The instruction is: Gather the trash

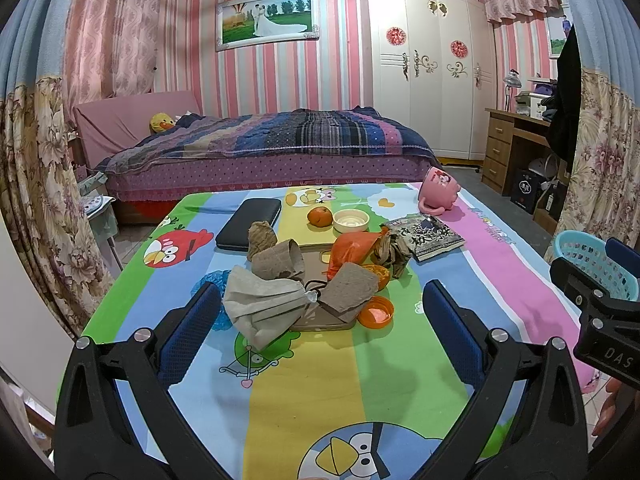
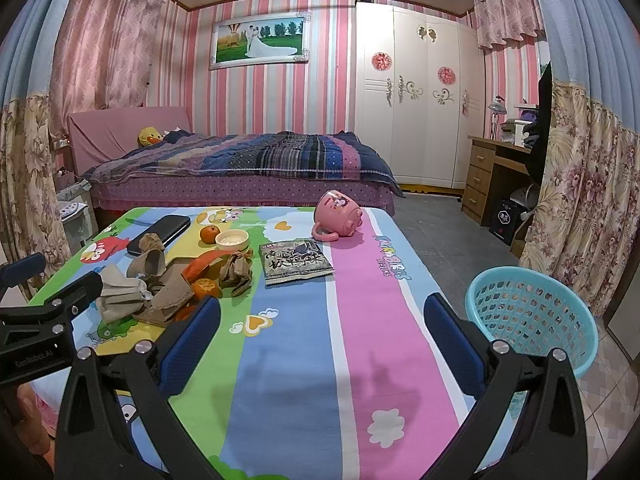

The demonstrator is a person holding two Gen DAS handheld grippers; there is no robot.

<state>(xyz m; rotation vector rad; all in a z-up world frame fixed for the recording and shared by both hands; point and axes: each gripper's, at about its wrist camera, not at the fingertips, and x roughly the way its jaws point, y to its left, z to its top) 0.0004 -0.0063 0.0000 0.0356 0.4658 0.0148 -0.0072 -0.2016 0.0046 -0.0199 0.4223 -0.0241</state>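
Note:
A heap of trash lies mid-table: crumpled brown paper (image 1: 260,304) (image 2: 120,292), torn cardboard (image 1: 348,288), an orange plastic bag (image 1: 352,250) (image 2: 204,262), orange peel (image 1: 376,312) and a twisted brown wrapper (image 1: 392,252) (image 2: 238,270). My left gripper (image 1: 320,304) is open, just short of the heap, its blue pads either side of the paper. My right gripper (image 2: 322,316) is open over bare tablecloth, right of the heap. A light-blue basket (image 2: 532,316) (image 1: 596,264) stands off the table's right edge.
On the cartoon tablecloth (image 2: 360,320) are a black case (image 1: 250,222), a whole orange (image 1: 320,216), a white lid (image 1: 351,220), a dark printed packet (image 2: 296,260) and a tipped pink mug (image 2: 340,214). A bed stands beyond; a desk is at far right.

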